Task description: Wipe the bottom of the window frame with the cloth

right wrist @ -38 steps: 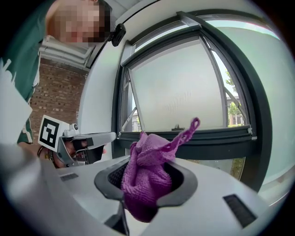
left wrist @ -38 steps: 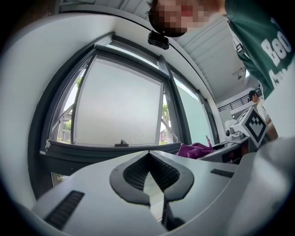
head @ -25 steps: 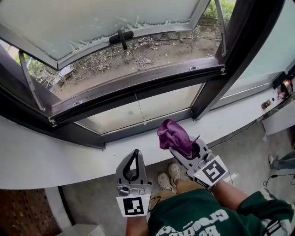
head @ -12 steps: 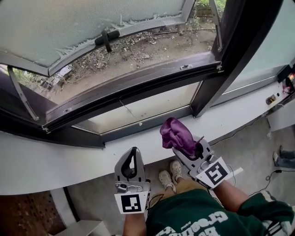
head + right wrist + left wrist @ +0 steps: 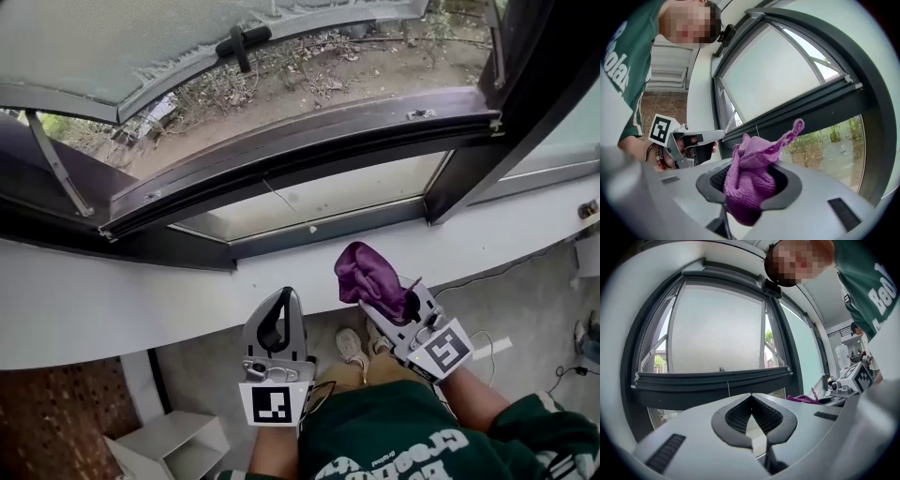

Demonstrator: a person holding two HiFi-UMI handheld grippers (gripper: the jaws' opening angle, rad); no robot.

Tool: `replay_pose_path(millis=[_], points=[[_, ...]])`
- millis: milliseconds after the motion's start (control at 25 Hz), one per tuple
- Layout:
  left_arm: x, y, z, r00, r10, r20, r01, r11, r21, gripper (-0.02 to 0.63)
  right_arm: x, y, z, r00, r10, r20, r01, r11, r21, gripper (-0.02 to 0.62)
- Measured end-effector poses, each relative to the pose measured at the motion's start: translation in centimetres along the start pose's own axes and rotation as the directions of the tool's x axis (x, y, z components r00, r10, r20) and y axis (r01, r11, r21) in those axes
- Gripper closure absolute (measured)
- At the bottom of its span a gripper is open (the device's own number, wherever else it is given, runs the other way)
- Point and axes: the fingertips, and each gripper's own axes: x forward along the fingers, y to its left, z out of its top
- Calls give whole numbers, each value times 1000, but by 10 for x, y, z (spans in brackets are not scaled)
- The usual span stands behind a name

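One window: its sash point(image 5: 112, 47) is swung outward and open, so bare ground shows beyond, and the dark frame under it is reachable from the room.
Bottom of the window frame point(image 5: 309, 145): a long dark rail that runs across the head view, higher at the right; nothing touches it, so by my reading the wiping has not yet begun.
White sill point(image 5: 112, 300): a broad pale ledge between the person and the frame, with both grippers on its room side.
Right gripper point(image 5: 380, 298): clenched on the cloth and pointed up toward the frame, well short of it.
Left gripper point(image 5: 281, 302): jaws pressed together with nothing between them, held just beside the right one and idle.
Cloth point(image 5: 366, 272): a purple bunch that bulges out of the right jaws, with one loose tail sticking up; it hangs in the air over the sill's near edge, apart from the frame.
Step in hand: the approach, cloth carried but not applied.
Next move: a reach forward over the sill to press the bunched end onto the rail, likely at one end, then a drag along its length with the grip kept tight.
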Motion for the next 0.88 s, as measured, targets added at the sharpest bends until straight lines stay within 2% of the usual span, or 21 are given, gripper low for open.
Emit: replay_pose_path(millis=[160,360,480,640,760,880], points=[[1,12,-12,999,15,-44,-13,998,57,601,9,1,-9,1000,14,0,-14,1000,26,453],[-6,52,-32,997,38,-63,-36,999,36,601,30,15,-24,998,4,-65,-4,1000,1,453],[-13,84,-49,997,17,-75,-14,999,46,601,52,40,-29,1000,6,-24,-6,1000,-21,453],[-26,134,-71,998,-25,-65,27,999,33,601,99,77,-49,998,-50,-44,49,999,-23,453],[-41,164,-85,994,-85,-68,87,996,26,601,133,108,-65,995,-85,-43,85,996,-4,453],[-55,192,-108,990,-112,-87,116,992,42,601,168,131,-76,998,-68,-5,68,998,-3,453]])
